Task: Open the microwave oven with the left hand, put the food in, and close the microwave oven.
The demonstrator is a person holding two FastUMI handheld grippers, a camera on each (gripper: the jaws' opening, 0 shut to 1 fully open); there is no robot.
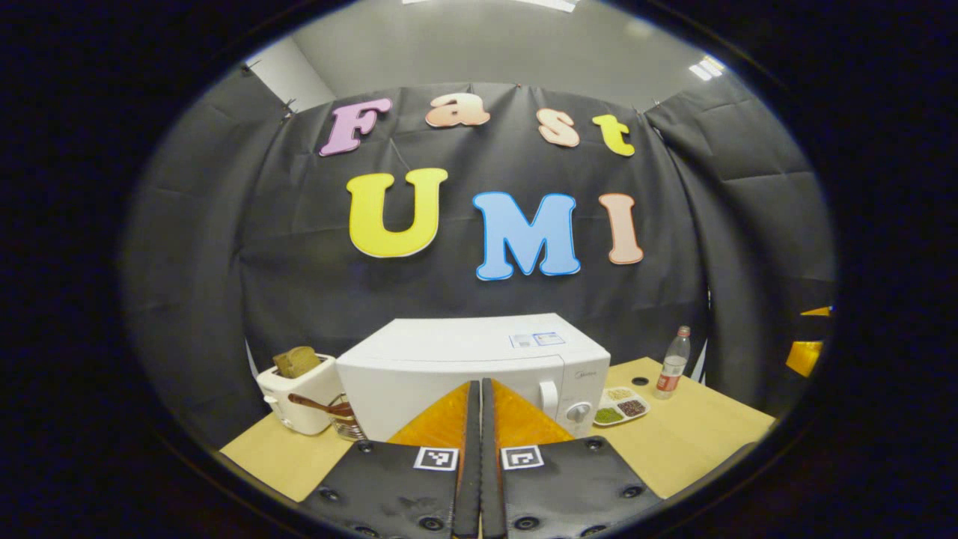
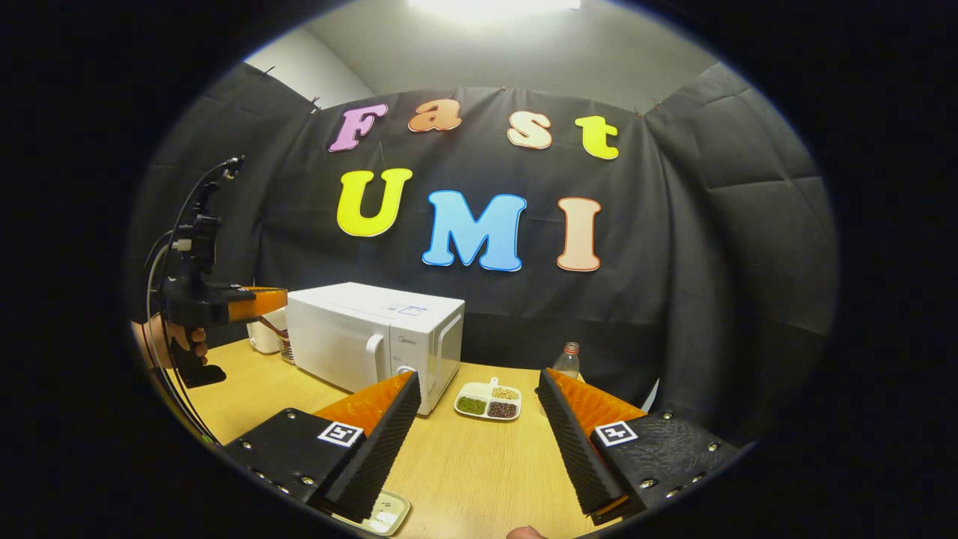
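Microwave oven point(image 1: 479, 367) sits shut on the wooden table point(image 1: 696, 442), its door closed and its vertical handle point(image 1: 548, 395) just beside the control knob point(image 1: 578, 411) at the right end of its front. The food, a white divided tray point(image 2: 489, 400) holding green, pale and dark portions, lies on the table just beside the oven's right side, near a clear bottle point(image 2: 567, 361) with a red label. To the oven's other side stand a white toaster point(image 1: 298, 393) with bread in it and a small glass with a utensil.

The left gripper point(image 1: 480, 457) has its jaws pressed together with nothing between them, and it points at the oven's front from a little way off, not touching it. In the right gripper view this left gripper appears at the far left, held in a person's hand point(image 2: 176, 337), apart from the oven. The right gripper point(image 2: 479, 427) hangs over the table with its jaws spread wide and empty, the tray framed between them but well ahead.

By my reading the task stands at its first step: the door is not yet opened and the food is untouched. The next move seems to call for the left jaws to part, travel to the handle, close around it and pull the door outward on its hinge, while the right waits by the tray.
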